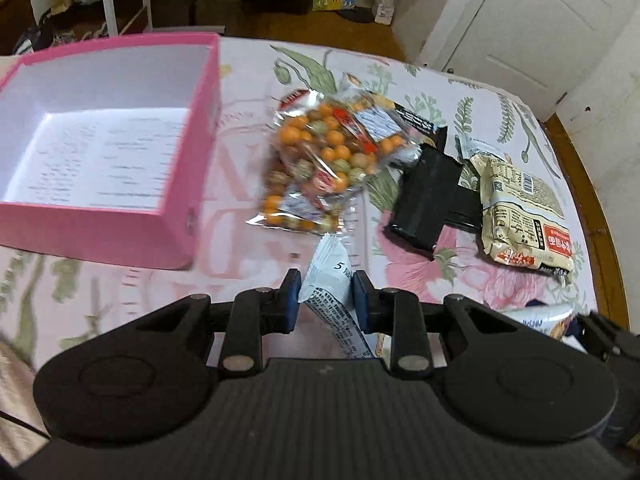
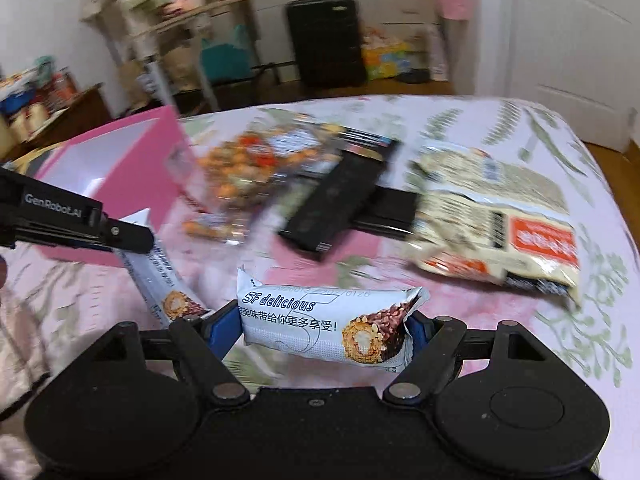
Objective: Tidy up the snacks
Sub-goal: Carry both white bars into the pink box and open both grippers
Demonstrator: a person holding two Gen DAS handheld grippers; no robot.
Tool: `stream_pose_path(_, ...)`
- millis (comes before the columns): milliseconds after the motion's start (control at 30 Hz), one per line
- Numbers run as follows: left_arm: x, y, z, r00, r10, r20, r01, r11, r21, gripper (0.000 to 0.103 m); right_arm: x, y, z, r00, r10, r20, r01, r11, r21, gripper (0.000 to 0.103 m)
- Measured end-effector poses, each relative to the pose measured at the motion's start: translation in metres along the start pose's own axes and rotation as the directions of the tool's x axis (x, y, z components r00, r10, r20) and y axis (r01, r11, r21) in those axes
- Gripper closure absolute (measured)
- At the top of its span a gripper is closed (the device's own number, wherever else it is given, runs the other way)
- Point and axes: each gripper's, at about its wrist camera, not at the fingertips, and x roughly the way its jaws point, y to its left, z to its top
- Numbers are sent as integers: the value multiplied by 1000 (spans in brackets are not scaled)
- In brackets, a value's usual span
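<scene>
My left gripper (image 1: 326, 294) is shut on a white snack bar (image 1: 330, 280), held lengthwise between the blue pads above the bedspread. The same bar (image 2: 160, 280) hangs from the left gripper (image 2: 128, 238) at the left of the right wrist view. My right gripper (image 2: 320, 328) is shut on a second white snack bar (image 2: 320, 324), gripped crosswise by its ends. An open pink box (image 1: 184, 184) with a white inside lies at the left. A clear bag of orange and green balls (image 1: 320, 152), a black packet (image 1: 428, 196) and a beige noodle pack (image 1: 524, 212) lie ahead.
The flowered bedspread (image 1: 248, 80) covers the bed, whose wooden rim (image 1: 592, 184) curves along the right. A white door (image 1: 532, 28) stands beyond at the right. A black suitcase (image 2: 324, 40), a shelf frame and bags stand on the floor behind the bed.
</scene>
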Motion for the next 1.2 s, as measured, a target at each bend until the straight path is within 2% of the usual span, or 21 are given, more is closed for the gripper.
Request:
stream_pose_path(200,-43,32,3,1000,2,14,-2,1000,21,77,-13,46,22,994,112,-10,-113,986,-126,20)
stream_pose_path(433,-85,78,20,999,-13,39,13,1000,1,77,-15,107,54,971,240,5,-230,938,-261,20)
stream_pose_path(567,-101,108,39,999,10,49,-9,1000,-21,77,-7,139,76,968,248,30,-222,911,-346,20)
stream_pose_path(733,-112,136,70,993,71,93,-71,997,-8,77,13,174,111,955,296,9,-250,821,-513,20)
stream_pose_path(867,-106,156,98,986,89,141,-84,996,-44,77,43,186,136,930,366,-15,-314,775,-549,20)
stream_pose_path(967,-92,171,117,985,91,150,-80,994,-77,77,67,197,149,916,399,-47,-344,718,-605,20)
stream_pose_path(1033,-72,182,131,987,97,130,-85,992,-93,77,84,204,158,907,414,-80,-365,676,-641,20)
stream_pose_path(1133,-35,195,145,990,119,77,-111,989,-102,77,115,217,171,899,408,-157,-404,638,-656,20)
stream_pose_path(1200,-15,205,149,990,128,51,-119,982,-145,77,133,226,175,902,388,-188,-405,615,-676,20)
